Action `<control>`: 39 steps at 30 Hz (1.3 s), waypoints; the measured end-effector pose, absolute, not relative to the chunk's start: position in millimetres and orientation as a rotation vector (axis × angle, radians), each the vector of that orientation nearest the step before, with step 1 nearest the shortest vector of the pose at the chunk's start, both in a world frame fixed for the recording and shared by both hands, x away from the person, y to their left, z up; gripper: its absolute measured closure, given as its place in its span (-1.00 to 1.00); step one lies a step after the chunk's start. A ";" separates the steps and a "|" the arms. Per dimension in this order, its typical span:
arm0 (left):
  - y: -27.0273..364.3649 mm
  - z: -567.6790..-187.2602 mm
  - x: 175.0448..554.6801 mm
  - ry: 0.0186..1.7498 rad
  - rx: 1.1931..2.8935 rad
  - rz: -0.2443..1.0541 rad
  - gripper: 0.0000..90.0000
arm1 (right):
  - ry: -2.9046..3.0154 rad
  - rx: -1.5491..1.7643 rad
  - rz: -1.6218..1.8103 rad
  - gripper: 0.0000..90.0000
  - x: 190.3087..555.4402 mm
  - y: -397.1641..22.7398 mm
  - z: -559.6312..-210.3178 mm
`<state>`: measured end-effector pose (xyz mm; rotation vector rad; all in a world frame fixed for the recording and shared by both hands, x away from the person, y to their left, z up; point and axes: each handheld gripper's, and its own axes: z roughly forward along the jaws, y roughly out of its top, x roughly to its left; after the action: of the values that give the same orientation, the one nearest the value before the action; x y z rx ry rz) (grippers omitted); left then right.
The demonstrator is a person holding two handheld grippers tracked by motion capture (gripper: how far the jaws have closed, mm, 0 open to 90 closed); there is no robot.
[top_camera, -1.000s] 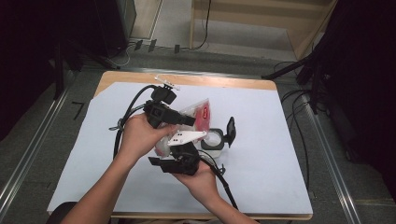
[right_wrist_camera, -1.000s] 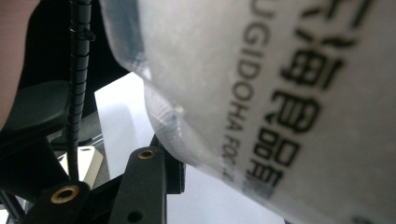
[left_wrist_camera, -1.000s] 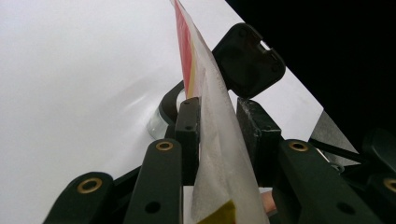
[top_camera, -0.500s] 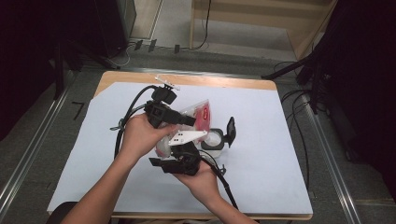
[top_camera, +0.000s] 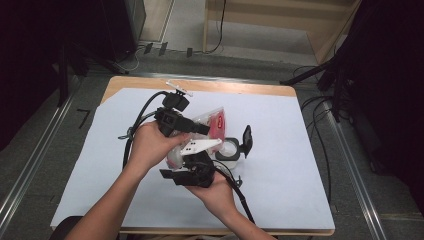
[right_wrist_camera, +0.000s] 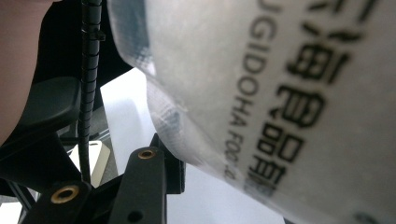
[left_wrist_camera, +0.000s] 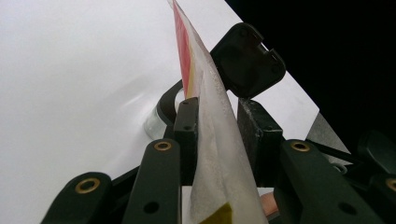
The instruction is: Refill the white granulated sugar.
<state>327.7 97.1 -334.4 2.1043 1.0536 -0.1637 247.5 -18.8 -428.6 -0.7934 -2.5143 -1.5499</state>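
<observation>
Both grippers pinch the food pouch (left_wrist_camera: 210, 140): left gripper (left_wrist_camera: 217, 128) clamps its limp, probably slippery film; right gripper (top_camera: 192, 170) holds its edge.

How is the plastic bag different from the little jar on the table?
The bag is soft, printed in red, and held up off the table by both grippers; the jar is hard, round and stands on the white table cover. The bag is bigger than the jar. Both are see-through, and the jar's black lid is flipped open.
</observation>
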 end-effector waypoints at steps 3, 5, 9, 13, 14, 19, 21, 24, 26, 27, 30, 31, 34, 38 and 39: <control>96.2 -334.0 328.3 1.053 2.103 -0.166 0.56 | -2.514 -0.790 -1.553 0.41 247.6 -19.3 -428.5; 95.0 -333.3 328.5 1.056 2.101 -0.162 0.56 | -2.510 -0.788 -1.558 0.41 248.5 -19.6 -428.2; 94.8 -333.1 328.5 1.052 2.107 -0.155 0.56 | -2.508 -0.791 -1.558 0.41 249.1 -19.3 -428.5; 93.5 -332.0 327.3 1.046 2.117 -0.142 0.56 | -2.505 -0.790 -1.560 0.41 248.7 -19.7 -428.4; 92.6 -331.0 325.9 1.050 2.118 -0.134 0.56 | -2.504 -0.789 -1.559 0.41 248.4 -19.8 -428.2; 89.6 -326.4 321.2 1.040 2.135 -0.096 0.56 | -2.500 -0.775 -1.582 0.41 247.1 -20.4 -427.1; 89.8 -326.3 321.1 1.038 2.135 -0.096 0.55 | -2.500 -0.773 -1.586 0.41 246.7 -20.4 -426.7; 90.2 -327.4 321.6 1.043 2.131 -0.101 0.56 | -2.505 -0.774 -1.581 0.41 246.8 -20.3 -427.1; 90.1 -327.9 321.9 1.042 2.129 -0.105 0.56 | -2.501 -0.775 -1.577 0.41 246.7 -20.2 -427.3; 90.2 -328.1 322.1 1.040 2.128 -0.105 0.55 | -2.500 -0.775 -1.581 0.41 246.6 -20.2 -427.5; 91.5 -328.9 323.2 1.033 2.135 -0.110 0.56 | -2.504 -0.776 -1.579 0.41 246.9 -20.1 -427.8; 91.2 -329.6 323.4 1.038 2.128 -0.111 0.56 | -2.507 -0.776 -1.578 0.41 247.1 -20.2 -428.0; 90.4 -331.6 323.5 1.041 2.129 -0.121 0.57 | -2.510 -0.783 -1.576 0.41 247.3 -20.3 -429.8; 90.2 -331.1 323.4 1.037 2.127 -0.120 0.56 | -2.502 -0.785 -1.589 0.41 246.0 -21.0 -429.6; 90.2 -331.2 323.4 1.039 2.127 -0.123 0.56 | -2.500 -0.785 -1.586 0.41 246.2 -21.0 -429.7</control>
<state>323.4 90.2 -331.2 2.1270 1.0390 -0.1228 246.2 -21.0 -429.7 -0.7847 -2.5003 -1.5858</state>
